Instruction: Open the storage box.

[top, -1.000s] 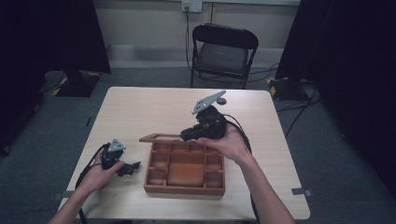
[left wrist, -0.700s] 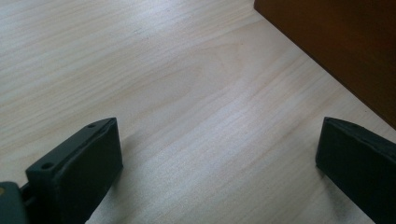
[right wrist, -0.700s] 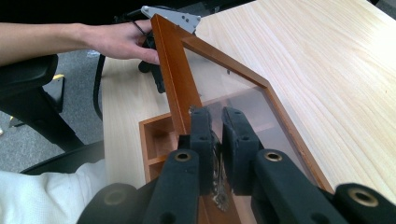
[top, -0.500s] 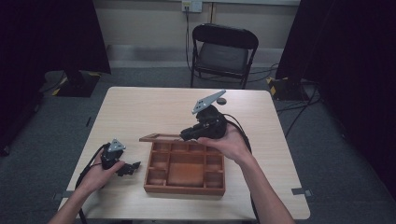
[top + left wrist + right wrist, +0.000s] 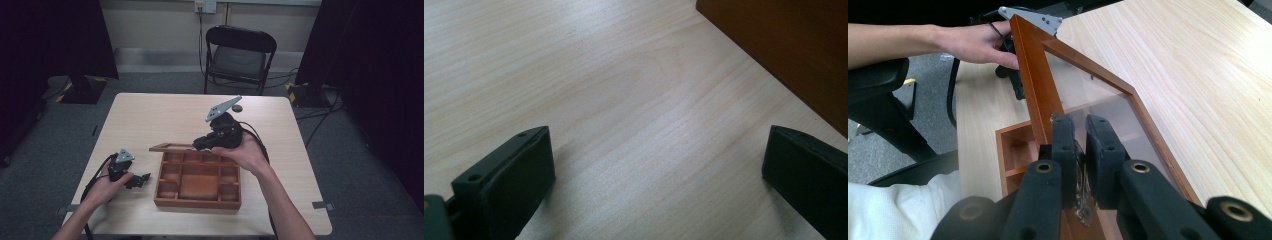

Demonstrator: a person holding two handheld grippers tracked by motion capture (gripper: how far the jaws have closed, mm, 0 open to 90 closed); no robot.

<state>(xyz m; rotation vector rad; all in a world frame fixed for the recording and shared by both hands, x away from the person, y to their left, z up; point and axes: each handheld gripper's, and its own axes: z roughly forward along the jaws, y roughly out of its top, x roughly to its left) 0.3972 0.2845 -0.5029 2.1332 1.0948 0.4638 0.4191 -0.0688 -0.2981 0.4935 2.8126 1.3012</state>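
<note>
Right tongs are clamped tight on the edge of the glass-paned lid of the wooden box, jaws pinching the pane's rim, lid raised and tilted up off the box's far edge at centre frame in the high view. Left tongs rest low on the desk at lower left, jaws spread wide with bare wood grain between them, gripping nothing. The box's dark side wall cuts across the upper right of the left gripper view, just beside the jaw there but apart from it. Open desk spreads across the whole upper half, plenty of room behind the lid; the box's near edge sits close to the desk's front edge. A folding chair stands beyond the far edge. No writing or labels readable anywhere.
</note>
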